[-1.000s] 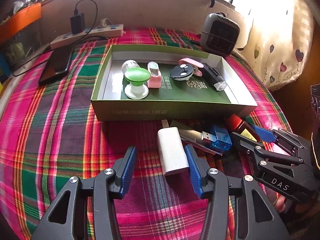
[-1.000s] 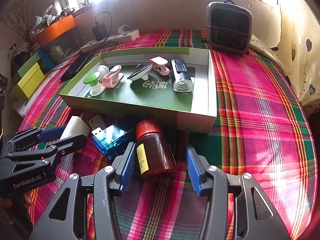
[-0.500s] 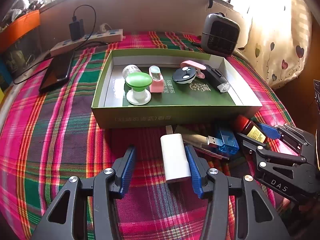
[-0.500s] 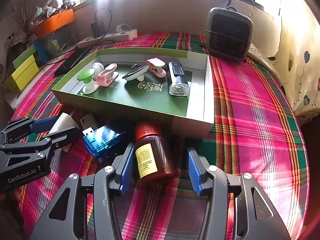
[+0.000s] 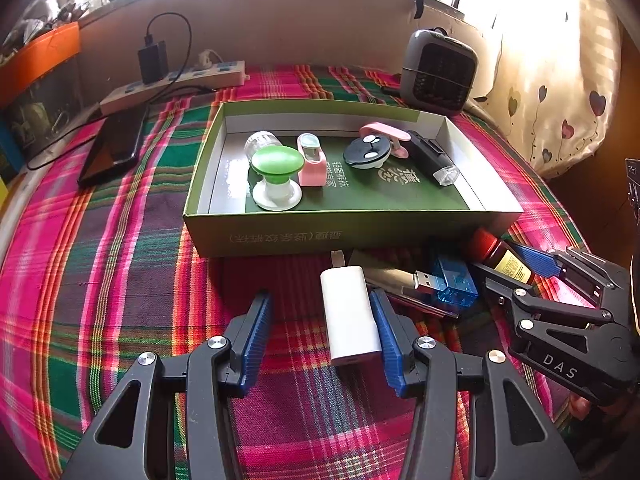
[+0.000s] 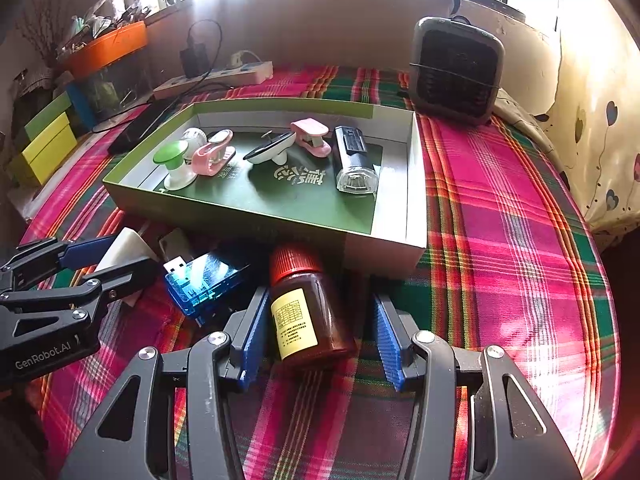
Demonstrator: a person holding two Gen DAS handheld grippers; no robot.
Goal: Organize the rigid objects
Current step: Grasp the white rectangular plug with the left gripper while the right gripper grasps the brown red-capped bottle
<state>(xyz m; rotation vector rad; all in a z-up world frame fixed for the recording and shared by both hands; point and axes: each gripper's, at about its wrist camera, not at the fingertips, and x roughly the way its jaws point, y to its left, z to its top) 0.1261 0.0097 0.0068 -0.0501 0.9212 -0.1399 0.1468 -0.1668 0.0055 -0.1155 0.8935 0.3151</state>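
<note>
A green box [image 5: 280,236] [image 6: 384,248] on the plaid cloth holds a green-topped stand [image 5: 276,168], a pink clip [image 5: 310,160], a black round gadget [image 5: 368,152] and a black flashlight [image 5: 430,156] [image 6: 354,156]. In front of it lie a white charger [image 5: 348,312] [image 6: 124,246], a blue USB device [image 5: 452,284] [image 6: 204,284] and a brown bottle with a red cap [image 6: 304,312] [image 5: 500,256]. My left gripper [image 5: 320,332] is open around the charger, whose side is against the right finger. My right gripper [image 6: 320,336] is open around the bottle, which lies against its left finger.
A grey heater [image 5: 438,72] [image 6: 456,68] stands behind the box at the right. A power strip [image 5: 172,84] and a black phone [image 5: 114,148] lie at the back left. Coloured boxes [image 6: 44,140] sit at the far left. A curtain hangs at the right.
Both grippers have drawn back slightly toward me and the view has risen. The charger and the bottle stay on the cloth between open fingers.
</note>
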